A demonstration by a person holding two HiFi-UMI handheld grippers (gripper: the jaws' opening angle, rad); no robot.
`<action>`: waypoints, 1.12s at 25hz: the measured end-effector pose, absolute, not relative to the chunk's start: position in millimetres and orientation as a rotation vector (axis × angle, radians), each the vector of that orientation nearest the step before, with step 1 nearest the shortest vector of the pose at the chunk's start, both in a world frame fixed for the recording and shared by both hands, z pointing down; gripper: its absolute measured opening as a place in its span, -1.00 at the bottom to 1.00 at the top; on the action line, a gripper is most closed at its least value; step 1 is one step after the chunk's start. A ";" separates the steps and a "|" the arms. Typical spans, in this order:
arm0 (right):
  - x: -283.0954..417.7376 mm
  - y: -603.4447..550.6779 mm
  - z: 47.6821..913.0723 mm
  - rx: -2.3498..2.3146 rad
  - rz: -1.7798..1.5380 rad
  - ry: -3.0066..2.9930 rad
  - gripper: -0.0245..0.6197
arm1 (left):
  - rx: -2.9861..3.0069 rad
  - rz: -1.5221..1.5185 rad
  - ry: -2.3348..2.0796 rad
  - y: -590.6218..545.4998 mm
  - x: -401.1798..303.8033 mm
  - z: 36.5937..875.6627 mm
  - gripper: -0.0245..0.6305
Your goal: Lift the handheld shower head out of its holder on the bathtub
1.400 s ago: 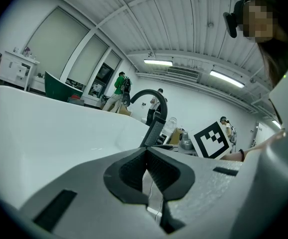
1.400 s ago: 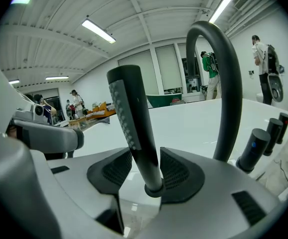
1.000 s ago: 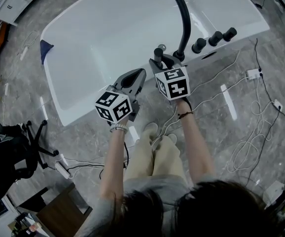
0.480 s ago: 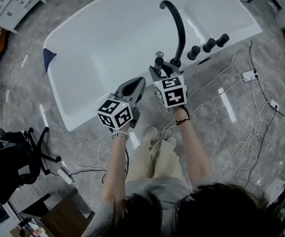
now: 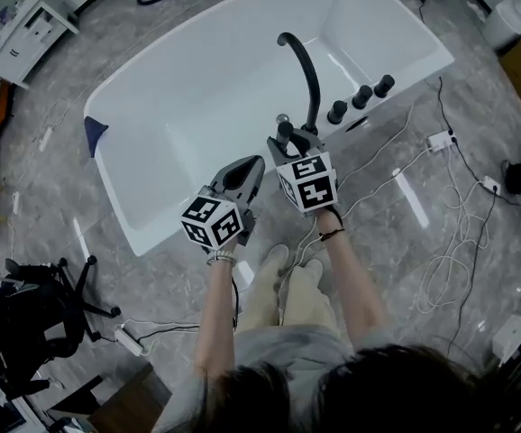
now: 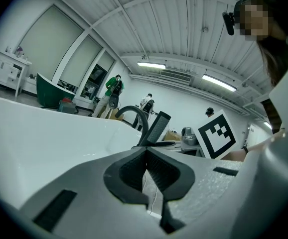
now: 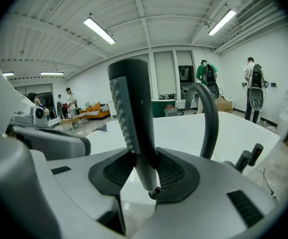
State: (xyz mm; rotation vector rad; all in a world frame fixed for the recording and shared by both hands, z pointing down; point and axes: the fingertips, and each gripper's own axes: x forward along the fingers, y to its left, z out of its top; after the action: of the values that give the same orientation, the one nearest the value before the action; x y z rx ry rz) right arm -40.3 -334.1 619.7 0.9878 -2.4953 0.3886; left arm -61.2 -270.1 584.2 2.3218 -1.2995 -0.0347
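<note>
The dark handheld shower head (image 7: 131, 118) stands upright between the pads of my right gripper (image 7: 144, 171), which is shut on its handle. From above, that gripper (image 5: 289, 147) holds the shower head (image 5: 285, 133) over the near rim of the white bathtub (image 5: 143, 233), just in front of the curved black spout (image 5: 304, 70). My left gripper (image 5: 247, 167) hovers beside it on the left, over the tub's edge. In the left gripper view its jaws (image 6: 146, 156) are shut with nothing between them, and the shower head (image 6: 157, 128) shows beyond them.
Three black knobs (image 5: 360, 97) stand on the tub rim right of the spout (image 7: 209, 118). White cables (image 5: 450, 242) and a power strip (image 5: 439, 140) lie on the grey floor at right. A black chair (image 5: 26, 314) sits at lower left. People stand far off.
Both grippers have risen together above the tub rim. The shower head has come up with the right gripper, still gripped by its handle.
</note>
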 end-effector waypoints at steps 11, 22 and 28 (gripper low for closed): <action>-28.7 -320.4 538.7 1.033 0.333 -2.548 -0.51 | 2.396 -0.076 -1.265 -262.6 -48.7 519.8 -0.91; -13.6 -308.0 467.0 1.087 0.271 -2.603 -0.51 | 2.497 -0.079 -1.237 -252.5 -38.2 459.6 -0.91; -4.9 -297.2 439.5 1.124 0.251 -2.620 -0.51 | 2.533 -0.090 -1.221 -241.5 -36.1 439.0 -0.91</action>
State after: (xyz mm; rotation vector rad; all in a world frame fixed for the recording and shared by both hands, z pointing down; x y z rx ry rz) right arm -4.9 -297.2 439.5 1.1241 -2.6203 0.2509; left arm -36.1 -241.5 439.0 2.5334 -1.2214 -0.0903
